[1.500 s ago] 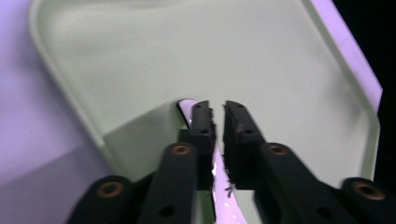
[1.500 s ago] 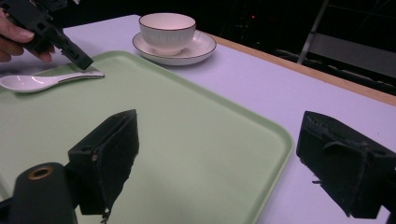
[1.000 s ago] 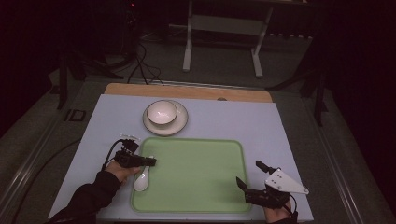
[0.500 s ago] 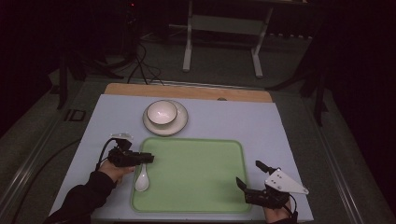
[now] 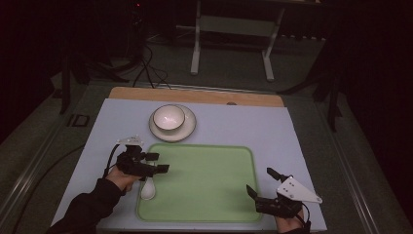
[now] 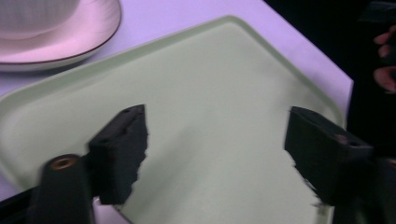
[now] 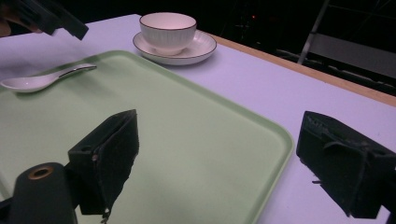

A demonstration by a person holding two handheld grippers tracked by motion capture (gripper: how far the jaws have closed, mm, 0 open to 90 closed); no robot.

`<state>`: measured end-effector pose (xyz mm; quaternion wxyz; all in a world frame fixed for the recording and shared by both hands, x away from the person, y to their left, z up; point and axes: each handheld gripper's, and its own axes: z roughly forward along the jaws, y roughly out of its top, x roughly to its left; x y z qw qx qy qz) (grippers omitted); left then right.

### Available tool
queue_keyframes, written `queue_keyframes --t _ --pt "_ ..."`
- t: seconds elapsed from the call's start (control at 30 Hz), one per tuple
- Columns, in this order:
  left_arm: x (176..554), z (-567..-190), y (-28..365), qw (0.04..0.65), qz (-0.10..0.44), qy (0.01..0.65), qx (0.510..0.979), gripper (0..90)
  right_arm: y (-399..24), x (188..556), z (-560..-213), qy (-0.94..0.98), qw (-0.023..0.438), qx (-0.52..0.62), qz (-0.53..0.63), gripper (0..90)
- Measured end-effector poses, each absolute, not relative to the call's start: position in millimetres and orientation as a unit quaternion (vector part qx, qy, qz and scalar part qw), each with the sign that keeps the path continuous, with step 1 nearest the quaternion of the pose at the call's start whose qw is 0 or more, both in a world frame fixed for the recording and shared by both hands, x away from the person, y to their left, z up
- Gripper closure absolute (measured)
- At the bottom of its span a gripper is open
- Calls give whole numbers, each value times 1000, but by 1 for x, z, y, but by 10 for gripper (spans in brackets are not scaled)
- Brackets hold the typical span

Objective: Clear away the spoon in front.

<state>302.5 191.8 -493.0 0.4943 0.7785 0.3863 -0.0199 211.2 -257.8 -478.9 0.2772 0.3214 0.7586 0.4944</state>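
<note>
Our left gripper has just been opening its jaws, nothing between them now, and it hangs over the left rim of the green tray. The white spoon lies across that rim below it. Our right gripper stands agape and bare at the tray's right edge. We should lift clear straight up, so the spoon isn't nudged
</note>
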Motion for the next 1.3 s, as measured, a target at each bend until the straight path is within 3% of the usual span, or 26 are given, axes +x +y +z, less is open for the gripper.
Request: queue_keyframes --t 0.3,0.6,1.3 --pt "295 -485 198 513 23 373 773 15 -258 211 -479 758 278 321 494 129" --pt "276 -474 208 515 63 349 780 14 -257 211 -479 759 279 321 493 129" --pt "237 -479 220 510 82 317 795 13 -257 211 -479 757 282 321 494 129"
